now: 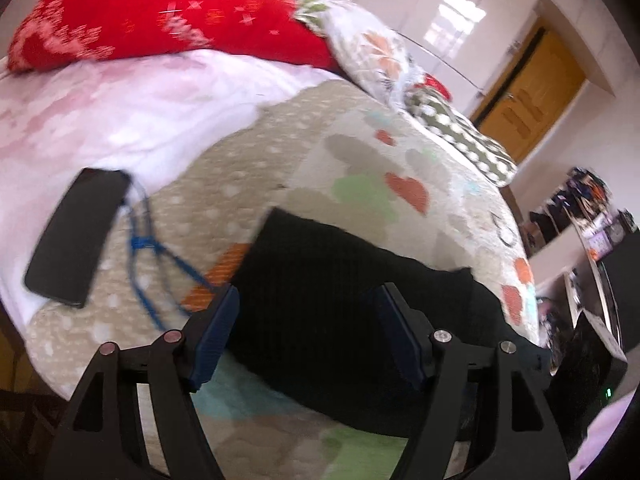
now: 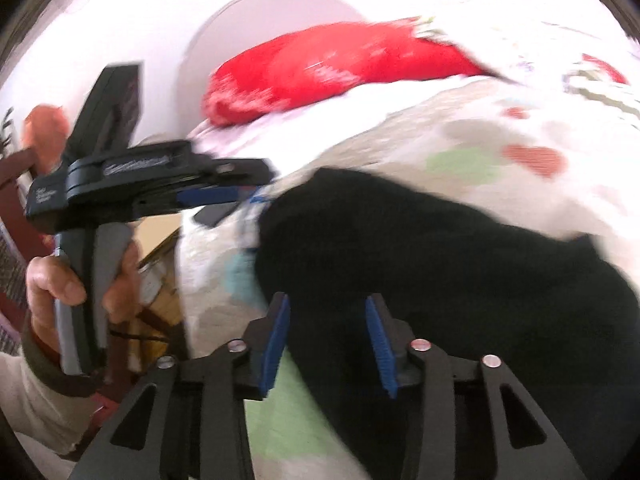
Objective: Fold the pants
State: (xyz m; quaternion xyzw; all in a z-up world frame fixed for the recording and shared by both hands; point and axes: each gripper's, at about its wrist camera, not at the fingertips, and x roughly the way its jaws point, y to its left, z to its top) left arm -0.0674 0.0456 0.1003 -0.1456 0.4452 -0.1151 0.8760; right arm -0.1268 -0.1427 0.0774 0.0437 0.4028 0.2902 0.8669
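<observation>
Black pants (image 1: 336, 304) lie on a patterned bedspread (image 1: 360, 152), spread across the lower middle of the left wrist view. My left gripper (image 1: 308, 304) is open, its blue-padded fingers apart above the pants, holding nothing. In the right wrist view the pants (image 2: 440, 264) fill the lower right. My right gripper (image 2: 326, 312) is open over their near edge and holds nothing. The left gripper (image 2: 240, 188) also shows there at the left, held in a hand, its fingers near the pants' far left corner.
A black phone (image 1: 76, 236) with a blue cord (image 1: 148, 248) lies on the bed at left. A red pillow (image 1: 160, 16) and floral pillows (image 1: 376, 52) sit at the head. A wooden door (image 1: 532, 96) and cluttered shelves (image 1: 580, 208) stand at right.
</observation>
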